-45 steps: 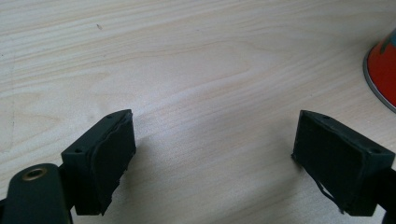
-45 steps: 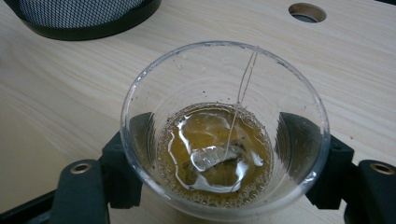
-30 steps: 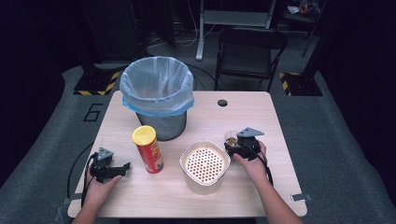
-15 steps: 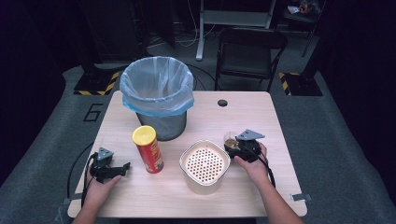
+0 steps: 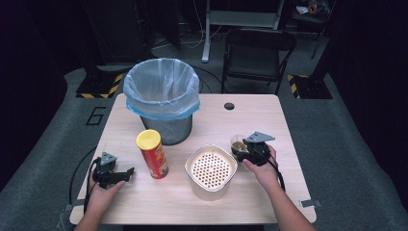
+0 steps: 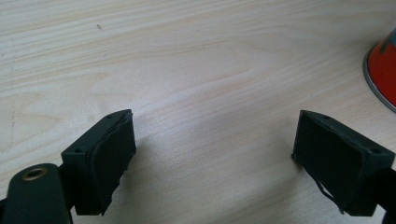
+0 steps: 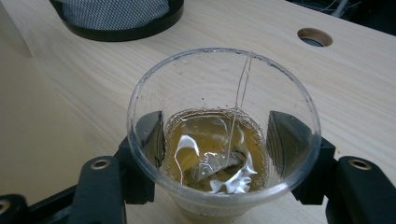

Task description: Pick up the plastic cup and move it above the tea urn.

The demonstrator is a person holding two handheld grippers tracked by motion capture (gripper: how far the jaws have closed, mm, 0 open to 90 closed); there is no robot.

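Right gripper view: the right hand-held gripper (image 7: 215, 140), whose jaws have just been closing, now clasps the clear plastic cup of brown liquid (image 7: 219, 154); the left hand-held gripper (image 6: 215, 158) stays released over the tabletop (image 6: 196, 70).

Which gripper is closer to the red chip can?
Left. The left gripper lies just beside the chip can, jaws open toward it and apart from it. The right gripper sits beyond the white strainer pot, around a cup.

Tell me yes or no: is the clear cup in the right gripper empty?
No, the clear cup between the right gripper's jaws holds amber liquid with a tea bag.
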